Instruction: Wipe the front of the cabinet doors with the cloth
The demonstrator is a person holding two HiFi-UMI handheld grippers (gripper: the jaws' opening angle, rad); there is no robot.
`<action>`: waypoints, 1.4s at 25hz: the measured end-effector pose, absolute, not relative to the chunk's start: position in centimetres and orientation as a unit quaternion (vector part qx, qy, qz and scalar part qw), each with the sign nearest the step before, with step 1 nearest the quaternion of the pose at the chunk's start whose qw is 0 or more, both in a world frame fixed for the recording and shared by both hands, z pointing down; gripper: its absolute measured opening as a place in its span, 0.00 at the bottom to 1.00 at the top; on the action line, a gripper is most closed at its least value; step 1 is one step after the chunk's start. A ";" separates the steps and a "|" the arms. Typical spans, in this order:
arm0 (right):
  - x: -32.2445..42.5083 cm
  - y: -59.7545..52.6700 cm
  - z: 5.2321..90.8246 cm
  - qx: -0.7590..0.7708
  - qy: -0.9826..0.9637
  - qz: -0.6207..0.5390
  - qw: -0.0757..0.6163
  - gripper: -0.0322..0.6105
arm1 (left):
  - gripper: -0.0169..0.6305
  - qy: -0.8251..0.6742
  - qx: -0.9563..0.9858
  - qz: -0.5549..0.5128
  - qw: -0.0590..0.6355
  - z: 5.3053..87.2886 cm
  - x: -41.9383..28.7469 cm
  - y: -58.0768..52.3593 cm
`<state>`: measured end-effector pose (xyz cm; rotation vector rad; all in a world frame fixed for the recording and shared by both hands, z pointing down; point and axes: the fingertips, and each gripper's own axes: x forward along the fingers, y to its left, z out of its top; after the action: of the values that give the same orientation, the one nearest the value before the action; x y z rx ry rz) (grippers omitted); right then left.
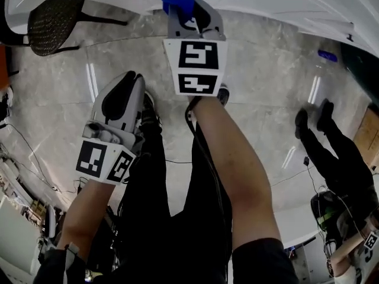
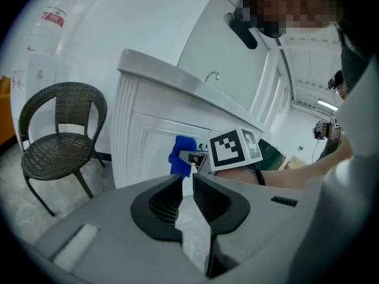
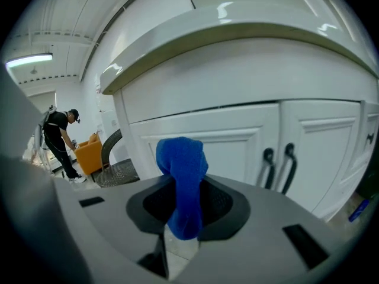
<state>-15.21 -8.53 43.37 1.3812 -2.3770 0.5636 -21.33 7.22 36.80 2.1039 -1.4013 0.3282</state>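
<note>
- The right gripper (image 3: pixel 186 203) is pinching a blue cloth (image 3: pixel 182 170) between its jaws, the fabric bunching up above the pads and hanging below them.
- The cloth is being held up close against the front of the white cabinet (image 3: pixel 237 152), before the panelled door left of the paired black handles (image 3: pixel 278 164); whether the fabric is touching the door cannot be told.
- The left gripper (image 2: pixel 187 188) is hanging back from the cabinet, lower and farther out, its jaws parted by only a narrow gap and gripping nothing.
- A pale countertop (image 3: pixel 237 34) is jutting out over the cabinet doors, catching the ceiling light, and a curved tap (image 2: pixel 212 74) is rising from its top.
- A dark wicker chair (image 2: pixel 56 129) is standing just beside the cabinet's left end, on the floor and against the white wall.
- The floor (image 1: pixel 266 70) in front of the cabinet is showing glossy grey marbled tile, with strips of light reflecting off it.
- A small blue object (image 1: pixel 327 55) is lying on the tile near the cabinet's foot, off to the right of the handles.
- The operator's bare forearms and dark trousers are filling the head view below the cabinet.
- A second person (image 1: pixel 337 158) in dark clothes is standing well apart from the cabinet on the operator's right.
- Past the cabinet's left end, another person (image 3: pixel 59 138) in black is bending beside an orange seat (image 3: pixel 89 149).
</note>
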 end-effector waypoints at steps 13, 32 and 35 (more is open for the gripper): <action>-32.2 -9.0 44.5 0.456 -0.857 0.191 0.146 0.19 | 0.11 -0.588 0.742 0.147 0.288 39.5 -36.2 8.3; -11.5 -12.7 51.6 0.556 -0.773 0.242 0.187 0.19 | 0.11 -0.552 0.750 0.109 0.349 43.6 -21.8 4.9; -10.2 -12.5 51.8 0.557 -0.772 0.241 0.188 0.19 | 0.11 -0.548 0.752 0.114 0.348 43.7 -21.1 4.8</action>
<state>-10.24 -12.45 51.81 1.5659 -2.1726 0.6774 -21.06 4.80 43.74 1.9490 -1.4218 0.2952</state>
